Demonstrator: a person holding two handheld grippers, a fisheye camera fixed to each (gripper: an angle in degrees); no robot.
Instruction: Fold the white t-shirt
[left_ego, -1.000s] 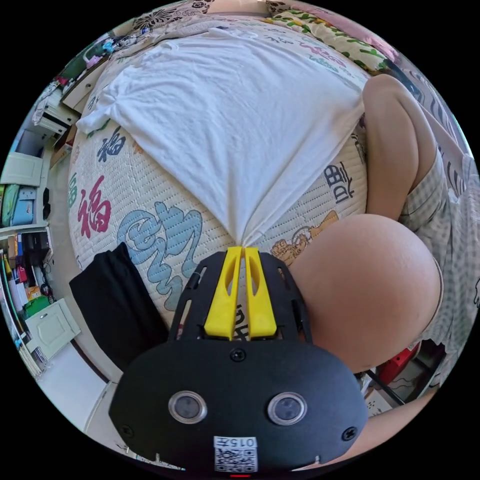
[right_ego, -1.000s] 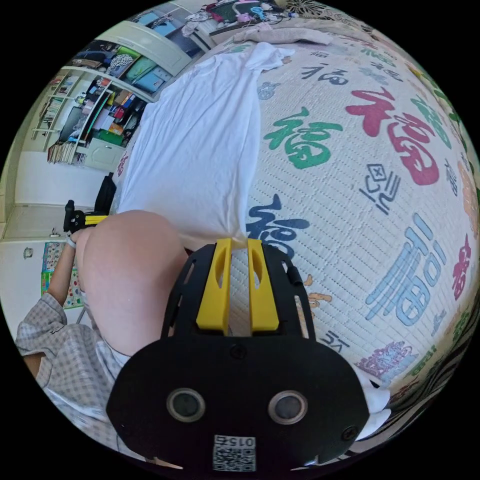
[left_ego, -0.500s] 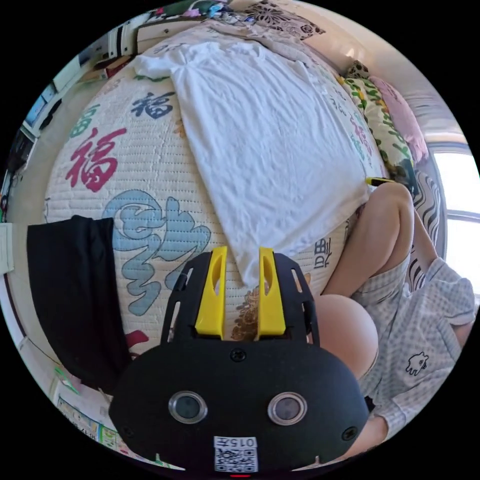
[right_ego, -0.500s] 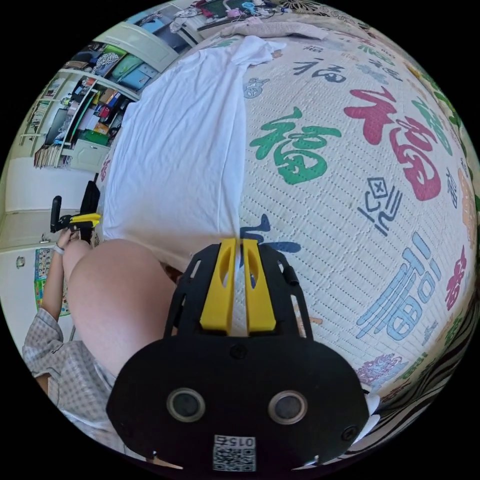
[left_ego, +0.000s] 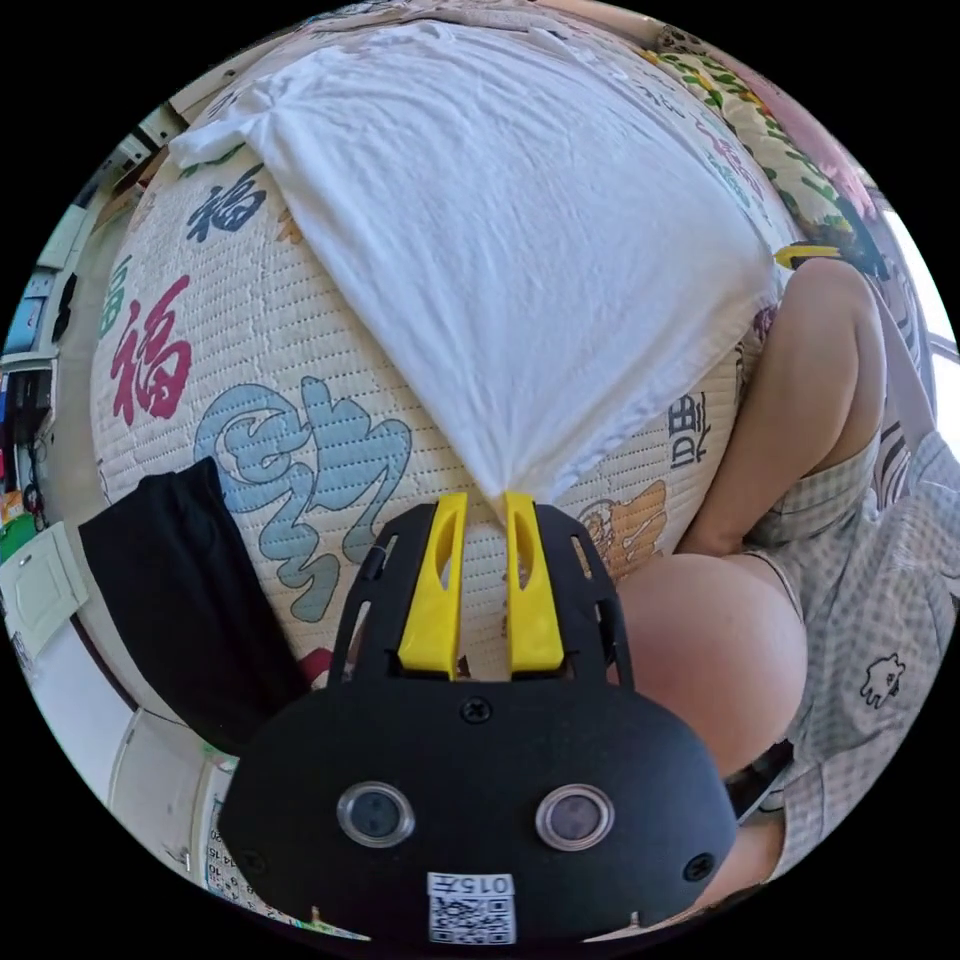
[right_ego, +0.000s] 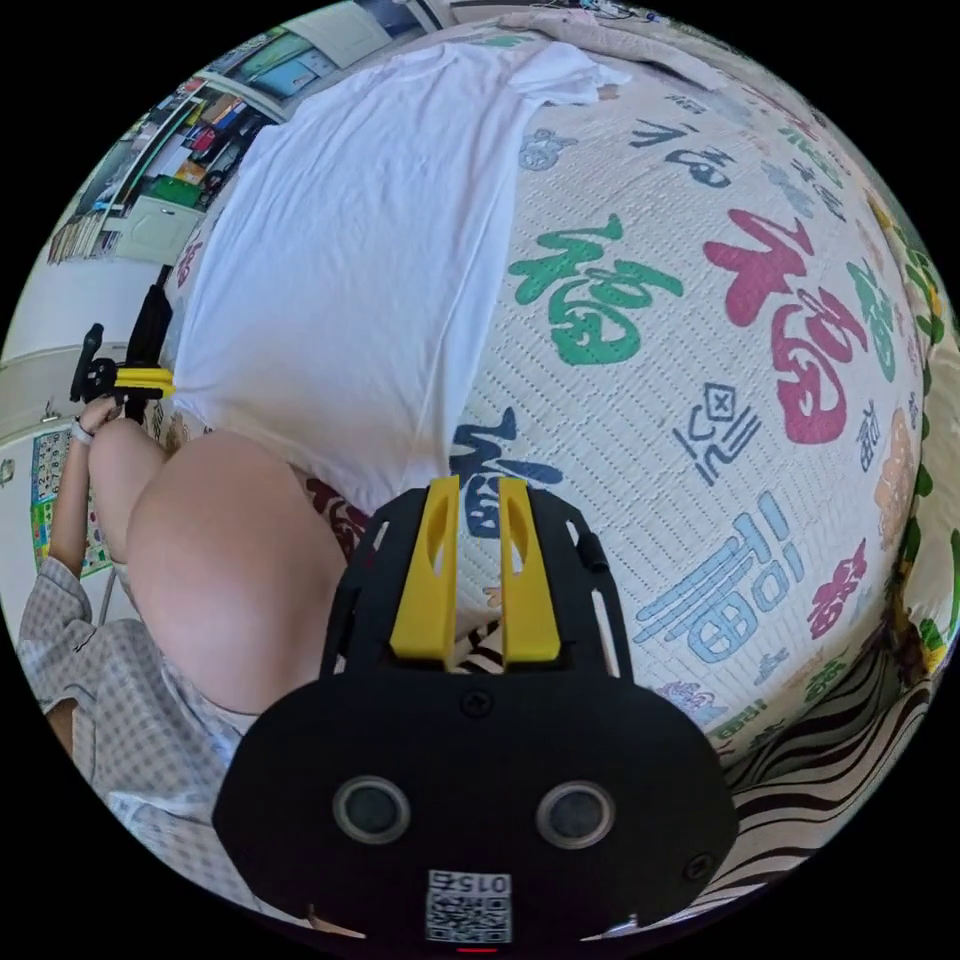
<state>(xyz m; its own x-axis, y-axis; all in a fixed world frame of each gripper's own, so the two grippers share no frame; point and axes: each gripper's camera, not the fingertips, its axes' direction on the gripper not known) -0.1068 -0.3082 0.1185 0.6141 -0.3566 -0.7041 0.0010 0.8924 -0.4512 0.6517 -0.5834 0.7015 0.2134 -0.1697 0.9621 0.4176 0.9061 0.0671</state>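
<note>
Lying flat, white t-shirt (left_ego: 500, 230), left gripper (left_ego: 484, 505) and right gripper (right_ego: 477, 488) jaws parted, empty.

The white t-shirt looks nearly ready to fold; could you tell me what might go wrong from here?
1. In the right gripper view, the right gripper has its jaws apart and the white t-shirt's corner lies beside one jaw, not between them; closing now may miss it.
2. The left gripper has little more than the corner's tip between its jaws, so the cloth may slip out when lifted.
</note>
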